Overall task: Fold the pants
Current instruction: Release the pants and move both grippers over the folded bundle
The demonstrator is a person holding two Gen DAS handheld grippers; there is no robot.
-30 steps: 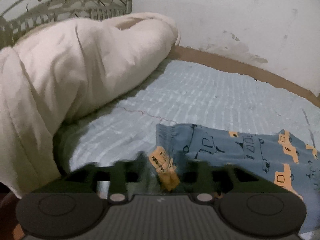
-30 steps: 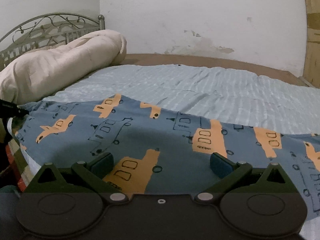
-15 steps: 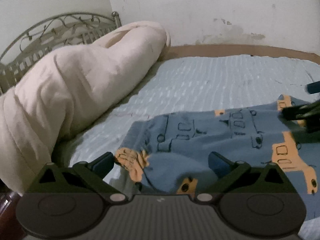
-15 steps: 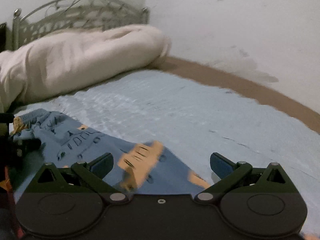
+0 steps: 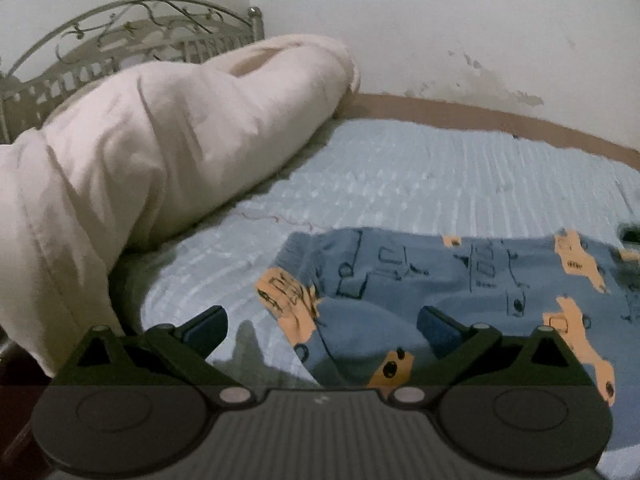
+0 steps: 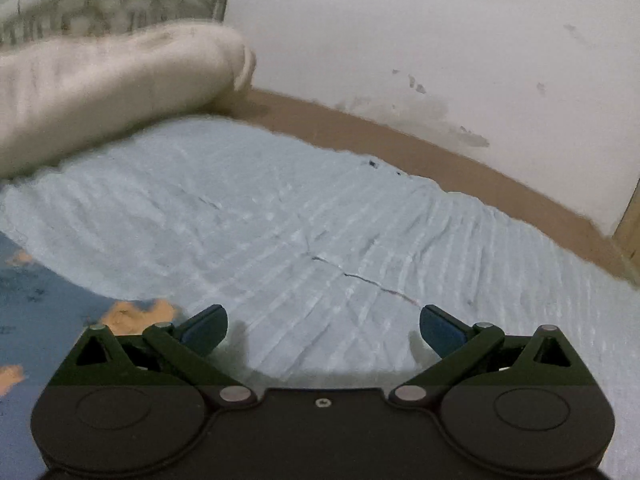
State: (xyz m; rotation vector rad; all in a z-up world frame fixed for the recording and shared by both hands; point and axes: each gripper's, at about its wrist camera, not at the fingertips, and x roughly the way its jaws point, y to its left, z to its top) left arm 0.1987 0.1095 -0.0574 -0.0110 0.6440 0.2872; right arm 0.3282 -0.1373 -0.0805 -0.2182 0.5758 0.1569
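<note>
A second ago the left gripper [image 5: 322, 326] was clamped on the pants [image 5: 460, 280]; now its jaws stand spread, the hem lying loose between them on the blue bedsheet [image 5: 400, 172]; the right gripper [image 6: 323, 326], also released, has swung off the pants [image 6: 48, 304] over bare sheet; no writing is legible; the rolled duvet [image 5: 160, 152] bounds the left.

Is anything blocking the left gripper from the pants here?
Nothing visible does. The left gripper is open right over the pants edge on the blue sheet; the cream duvet lies off to its left.
</note>
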